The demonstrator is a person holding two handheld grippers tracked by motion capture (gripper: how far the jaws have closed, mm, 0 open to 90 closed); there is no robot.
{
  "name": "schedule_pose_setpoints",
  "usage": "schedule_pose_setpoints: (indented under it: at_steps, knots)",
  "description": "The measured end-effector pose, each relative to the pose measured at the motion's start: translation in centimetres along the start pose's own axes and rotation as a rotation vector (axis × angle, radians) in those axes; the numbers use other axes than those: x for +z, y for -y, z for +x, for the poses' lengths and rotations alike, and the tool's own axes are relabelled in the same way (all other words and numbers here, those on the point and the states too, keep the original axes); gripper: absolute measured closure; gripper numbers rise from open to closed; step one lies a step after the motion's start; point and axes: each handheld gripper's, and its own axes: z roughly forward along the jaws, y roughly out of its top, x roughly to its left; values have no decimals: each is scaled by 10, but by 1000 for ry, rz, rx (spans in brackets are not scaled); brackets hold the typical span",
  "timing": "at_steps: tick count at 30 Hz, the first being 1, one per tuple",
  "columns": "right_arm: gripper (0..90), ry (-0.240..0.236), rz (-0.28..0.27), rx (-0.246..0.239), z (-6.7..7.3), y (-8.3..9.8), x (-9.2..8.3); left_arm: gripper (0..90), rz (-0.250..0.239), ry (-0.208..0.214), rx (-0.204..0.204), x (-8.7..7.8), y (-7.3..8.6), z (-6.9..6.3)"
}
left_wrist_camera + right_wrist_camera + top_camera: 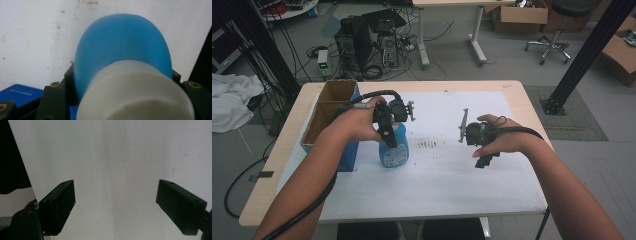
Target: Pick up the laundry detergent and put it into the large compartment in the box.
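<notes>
Clamped around the neck of the blue bottle (394, 149), my left gripper (388, 131) has its jaws drawn in on either side of the white cap (135, 95). In the left gripper view the cap and the rounded blue shoulder sit between the two black jaws, pressed close on both sides.

Writing next. The bottle wears a pale label low on its front, seen from the high view, but the print is too small for me to read. A blue box (20, 93) at the lower left of the left gripper view carries a line of white lettering, also too blurred to make out.

The bottle stands upright on the white mat (452, 175), left of the middle of the table (272, 175), its long axis vertical and the cap pointing up into my grip. Just to its left sits an open cardboard box (329, 107) with blue sides, running along the table's left edge.

My right gripper (482, 145) hangs over the mat on the right side, well apart from the bottle. Its jaws stand wide, with bare white mat between them in the right gripper view, holding and touching nothing. Some dark smudges mark the mat between my two hands.
</notes>
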Motion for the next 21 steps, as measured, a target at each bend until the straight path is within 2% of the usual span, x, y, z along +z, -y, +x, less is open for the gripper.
schedule_pose_setpoints:
  at_steps: [4, 11, 14, 15, 16, 21]
  knots:
    - [159, 4, -1, 2, 1, 2, -2, 384, -1, -11, -12, -13, 0, -3]
    - [159, 5, -9, -5, 2, 1, -3, 383, -19, 0, -89, -44, 4, -4]
    - [159, 8, -9, -7, 3, 1, -3, 383, -18, 10, -137, -58, 7, -3]
    - [159, 9, -12, -11, 3, 1, -3, 383, -26, 15, -175, -67, 9, -2]
    - [159, 9, -12, -11, 3, 1, -3, 383, -26, 15, -175, -67, 9, -2]
    - [159, 8, -20, -18, 3, 0, -3, 383, -23, 8, -233, -90, 14, -1]
